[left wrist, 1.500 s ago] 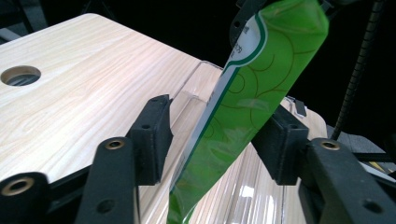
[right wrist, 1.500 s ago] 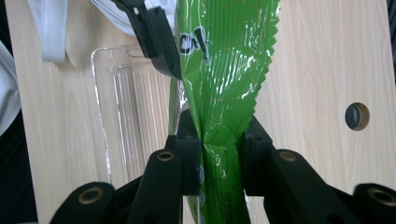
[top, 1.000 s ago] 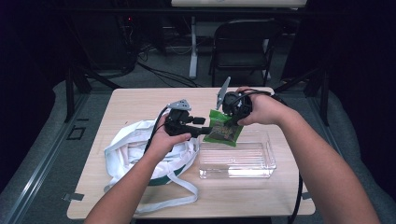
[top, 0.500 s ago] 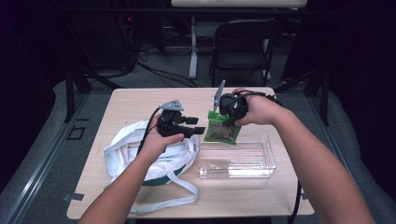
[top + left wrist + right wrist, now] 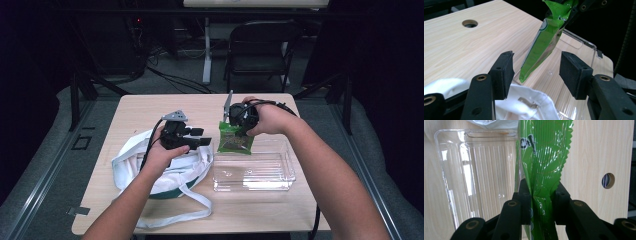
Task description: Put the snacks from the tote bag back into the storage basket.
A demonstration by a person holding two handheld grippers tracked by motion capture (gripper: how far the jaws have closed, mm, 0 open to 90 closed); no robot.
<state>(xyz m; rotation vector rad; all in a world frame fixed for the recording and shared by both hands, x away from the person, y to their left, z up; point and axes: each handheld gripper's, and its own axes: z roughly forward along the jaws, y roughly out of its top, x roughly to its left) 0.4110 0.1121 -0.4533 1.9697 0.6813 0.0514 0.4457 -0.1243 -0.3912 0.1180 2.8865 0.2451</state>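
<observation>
On the wooden table (image 5: 150, 107): a clear plastic tray (image 5: 254, 172), holding nothing inside, and a white cloth bag (image 5: 165, 172) just beside its left end. Above the tray's far left corner: a green snack packet (image 5: 234, 141), hanging, pinched at its top edge by the right gripper (image 5: 541, 202). Over the bag: the left gripper (image 5: 536, 72), jaws spread apart, gripping nothing, pointing at the packet.
</observation>
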